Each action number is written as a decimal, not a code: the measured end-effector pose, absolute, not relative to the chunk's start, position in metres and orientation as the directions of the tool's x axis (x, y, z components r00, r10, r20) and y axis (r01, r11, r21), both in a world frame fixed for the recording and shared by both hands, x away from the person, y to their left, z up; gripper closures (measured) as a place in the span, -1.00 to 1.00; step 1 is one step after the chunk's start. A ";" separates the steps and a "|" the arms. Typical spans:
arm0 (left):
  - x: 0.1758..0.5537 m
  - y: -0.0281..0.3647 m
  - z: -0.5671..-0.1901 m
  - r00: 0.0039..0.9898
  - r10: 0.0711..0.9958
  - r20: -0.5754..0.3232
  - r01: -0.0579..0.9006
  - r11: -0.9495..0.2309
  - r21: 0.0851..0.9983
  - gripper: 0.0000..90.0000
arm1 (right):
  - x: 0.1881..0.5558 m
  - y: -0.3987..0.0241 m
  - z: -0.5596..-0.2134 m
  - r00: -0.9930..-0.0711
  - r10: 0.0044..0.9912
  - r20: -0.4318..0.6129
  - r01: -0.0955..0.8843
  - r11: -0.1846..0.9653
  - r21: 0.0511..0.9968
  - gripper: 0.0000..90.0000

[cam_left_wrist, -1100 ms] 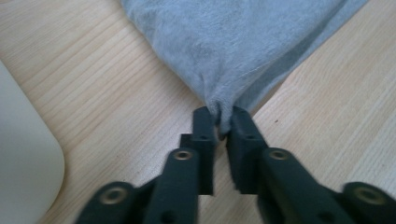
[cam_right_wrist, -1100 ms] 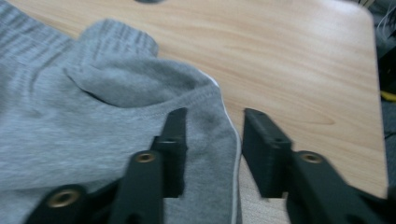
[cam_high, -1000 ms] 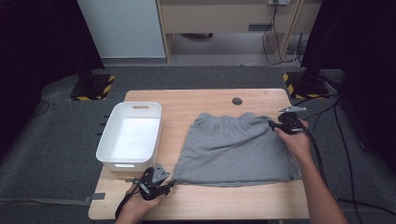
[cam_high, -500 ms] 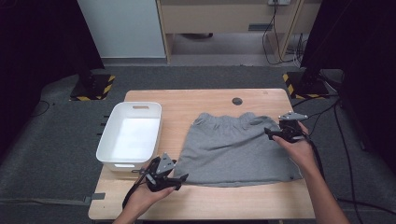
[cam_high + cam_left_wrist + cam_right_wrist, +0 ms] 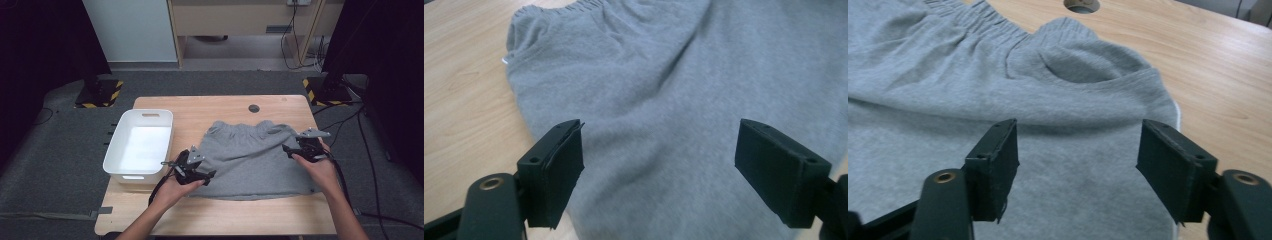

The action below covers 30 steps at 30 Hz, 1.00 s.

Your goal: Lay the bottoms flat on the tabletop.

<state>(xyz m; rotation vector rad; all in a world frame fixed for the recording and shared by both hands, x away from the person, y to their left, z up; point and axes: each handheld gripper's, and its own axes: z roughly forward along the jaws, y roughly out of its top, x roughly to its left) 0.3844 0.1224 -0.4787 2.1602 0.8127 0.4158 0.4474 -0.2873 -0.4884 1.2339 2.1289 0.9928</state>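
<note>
Grey sweat shorts point(image 5: 255, 160) lie spread flat on the wooden table point(image 5: 220, 107), waistband toward the far edge, hem toward the person. The elastic waistband shows gathered in the right gripper view point(image 5: 973, 22), with a pocket opening just below it.

Left gripper point(image 5: 192, 167) sits at the shorts' near-left edge, held in the left hand point(image 5: 175, 187). Its 2 jaws stand wide apart and have just been opening. In the left gripper view the grey cloth point(image 5: 664, 100) lies under and beyond the pads, not pinched; nothing is clamped between them.

Right gripper point(image 5: 302, 147) is at the shorts' right side, below the waistband corner, in the right hand point(image 5: 320, 170). Its jaws also stand apart, though they have just been closing a little. The fabric point(image 5: 1073, 140) runs beneath the gap, and neither pad presses on it.

White plastic bin point(image 5: 120, 160) stands on the table's left side, just beside the left gripper and apart from the shorts. A round dark cable hole point(image 5: 254, 108) sits in the tabletop beyond the waistband.
</note>
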 end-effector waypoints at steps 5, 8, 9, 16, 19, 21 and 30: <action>0.404 0.118 -0.477 0.725 0.688 0.035 0.425 -0.487 0.763 -0.58 | 0.439 -0.278 -0.487 -0.508 0.860 -0.051 0.506 0.346 0.790 -0.14; 0.417 0.116 -0.475 0.713 0.700 0.027 0.436 -0.474 0.765 -0.58 | 0.434 -0.269 -0.485 -0.531 0.845 -0.057 0.486 0.359 0.796 -0.11; 0.419 0.115 -0.475 0.713 0.701 0.028 0.436 -0.474 0.765 -0.58 | 0.432 -0.265 -0.483 -0.543 0.838 -0.059 0.480 0.367 0.796 -0.11; 0.435 0.105 -0.471 0.718 0.695 0.043 0.430 -0.491 0.758 -0.58 | 0.420 -0.251 -0.475 -0.585 0.807 -0.075 0.441 0.395 0.806 -0.11; 0.441 0.103 -0.472 0.712 0.701 0.037 0.441 -0.487 0.754 -0.59 | 0.417 -0.248 -0.472 -0.595 0.800 -0.079 0.432 0.401 0.808 -0.14; 0.444 0.102 -0.473 0.709 0.704 0.029 0.448 -0.483 0.753 -0.59 | 0.415 -0.245 -0.470 -0.601 0.796 -0.076 0.430 0.402 0.808 -0.17; 0.458 0.098 -0.476 0.710 0.704 0.022 0.462 -0.489 0.740 -0.62 | 0.408 -0.228 -0.462 -0.632 0.770 -0.090 0.407 0.429 0.806 -0.36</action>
